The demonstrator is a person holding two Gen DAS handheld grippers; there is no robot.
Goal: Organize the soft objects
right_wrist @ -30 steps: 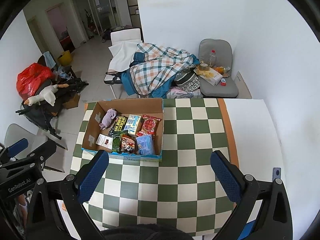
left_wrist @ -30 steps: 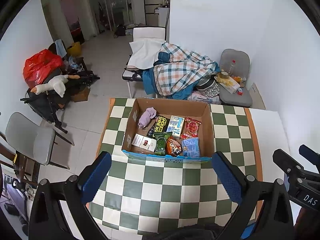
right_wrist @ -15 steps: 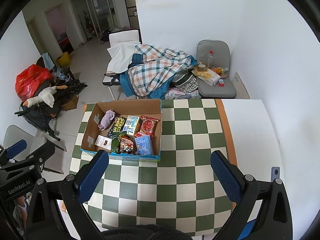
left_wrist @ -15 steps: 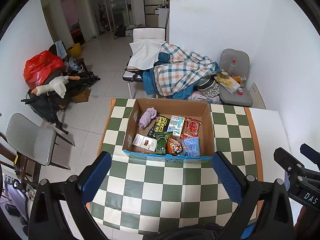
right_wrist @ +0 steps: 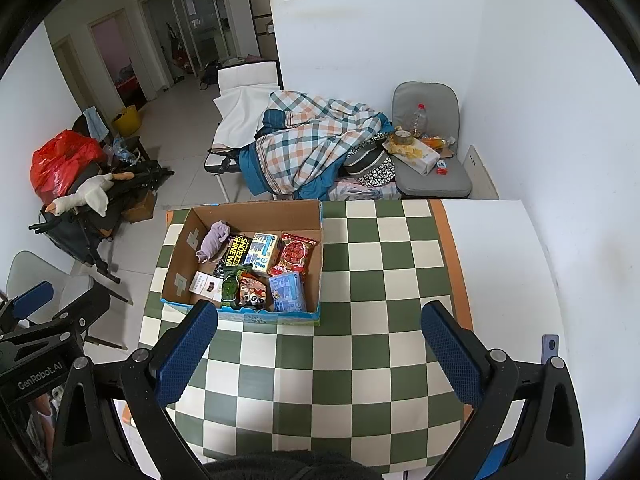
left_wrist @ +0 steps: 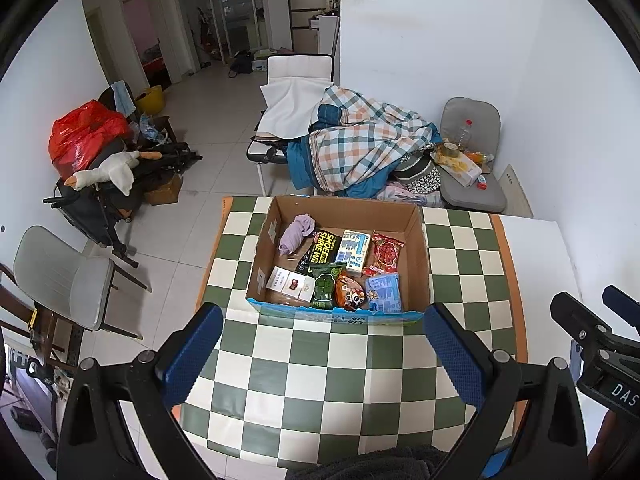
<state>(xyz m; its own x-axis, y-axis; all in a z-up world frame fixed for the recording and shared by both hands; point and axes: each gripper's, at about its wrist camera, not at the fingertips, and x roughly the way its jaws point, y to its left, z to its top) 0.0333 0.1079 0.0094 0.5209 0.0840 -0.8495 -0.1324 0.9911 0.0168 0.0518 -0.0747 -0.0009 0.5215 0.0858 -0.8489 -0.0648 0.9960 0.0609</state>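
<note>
Both grippers, left gripper (left_wrist: 322,344) and right gripper (right_wrist: 320,342), are hovering spread apart, empty; next is reaching the lilac cloth (left_wrist: 297,233) in the box (left_wrist: 340,210).

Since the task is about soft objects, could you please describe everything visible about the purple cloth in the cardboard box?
The purple cloth is a small, pale lilac piece of soft fabric, crumpled into a loose, elongated bundle; what kind of garment it is cannot be told. It lies in the far left corner of the open cardboard box, resting on the box floor near the left wall, with its right edge against the black SHOE SHINE packet. Neither gripper touches it; both hover open over the checkered tablecloth.
</note>
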